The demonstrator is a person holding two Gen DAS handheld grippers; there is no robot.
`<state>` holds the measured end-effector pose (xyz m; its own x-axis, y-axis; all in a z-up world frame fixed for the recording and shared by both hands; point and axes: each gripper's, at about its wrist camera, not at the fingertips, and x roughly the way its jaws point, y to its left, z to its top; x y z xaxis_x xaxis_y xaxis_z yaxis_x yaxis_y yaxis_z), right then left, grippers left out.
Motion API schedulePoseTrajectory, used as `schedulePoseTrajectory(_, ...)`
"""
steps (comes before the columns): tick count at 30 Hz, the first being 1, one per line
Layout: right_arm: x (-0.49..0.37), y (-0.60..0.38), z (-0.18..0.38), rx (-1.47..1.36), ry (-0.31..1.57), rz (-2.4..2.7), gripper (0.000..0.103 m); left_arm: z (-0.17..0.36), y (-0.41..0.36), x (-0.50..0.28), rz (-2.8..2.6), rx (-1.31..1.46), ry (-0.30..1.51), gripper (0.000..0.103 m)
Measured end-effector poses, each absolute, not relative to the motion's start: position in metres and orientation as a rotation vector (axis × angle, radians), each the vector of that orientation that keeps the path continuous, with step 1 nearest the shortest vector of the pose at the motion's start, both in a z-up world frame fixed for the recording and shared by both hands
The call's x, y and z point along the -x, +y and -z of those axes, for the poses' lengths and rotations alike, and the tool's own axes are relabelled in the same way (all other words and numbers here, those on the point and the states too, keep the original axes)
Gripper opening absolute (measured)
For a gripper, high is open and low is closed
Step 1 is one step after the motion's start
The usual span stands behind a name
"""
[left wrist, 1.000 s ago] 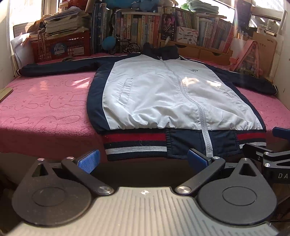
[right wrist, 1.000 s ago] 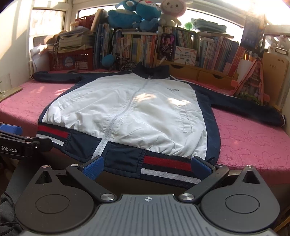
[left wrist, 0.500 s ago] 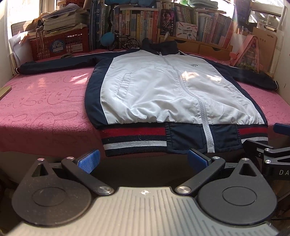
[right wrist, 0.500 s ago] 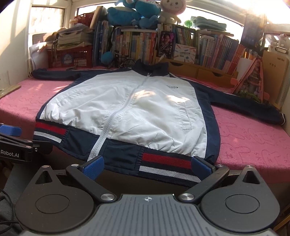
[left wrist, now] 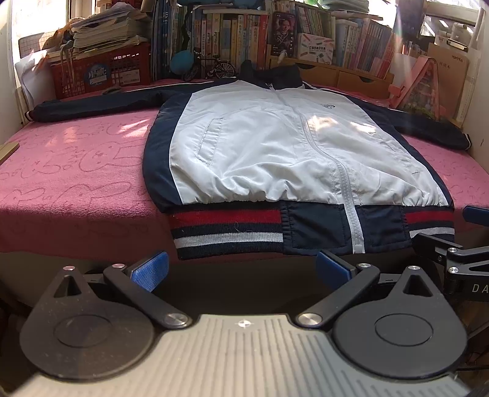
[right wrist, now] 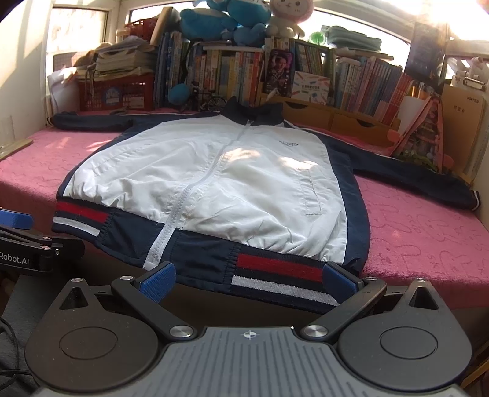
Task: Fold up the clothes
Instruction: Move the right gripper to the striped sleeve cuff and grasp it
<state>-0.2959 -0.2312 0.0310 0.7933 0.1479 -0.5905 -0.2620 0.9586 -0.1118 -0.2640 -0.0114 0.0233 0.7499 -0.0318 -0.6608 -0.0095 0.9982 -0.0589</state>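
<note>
A white and navy zip jacket (left wrist: 290, 152) lies flat, front up, on a pink cloth-covered surface (left wrist: 76, 171), sleeves spread to both sides; it also shows in the right wrist view (right wrist: 232, 183). Its red, white and navy striped hem hangs over the near edge. My left gripper (left wrist: 241, 268) is open and empty, just before and below the hem's left half. My right gripper (right wrist: 249, 278) is open and empty, its fingertips level with the hem's right part. Each gripper shows at the edge of the other's view.
A row of books (left wrist: 232, 33), a red crate (left wrist: 101, 70) with stacked papers and wooden drawers (left wrist: 351, 76) line the back. A pink bag (right wrist: 424, 137) stands at the back right. Plush toys (right wrist: 232, 18) sit on top of the books. Walls close both sides.
Both grippers have moved a little closer to the jacket's hem and slightly higher; the jacket fills more of each view. The jacket itself has not moved.
</note>
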Motion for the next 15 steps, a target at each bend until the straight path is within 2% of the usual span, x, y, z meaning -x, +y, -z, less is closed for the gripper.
schedulePoseTrajectory(6,0.264,-0.282,-0.045,0.135,0.405,-0.157,0.103,-0.042,-0.002,0.221,-0.012,0.05,0.644,0.103)
schedulePoseTrajectory(10,0.205,-0.371,-0.056,-0.103,0.365,0.096,0.103,-0.052,0.011,0.186,-0.064,0.053,0.596,0.103)
schedulePoseTrajectory(15,0.147,-0.492,-0.053,-0.494,0.317,0.235,0.103,-0.047,0.027,0.15,-0.1,0.135,0.627,0.103)
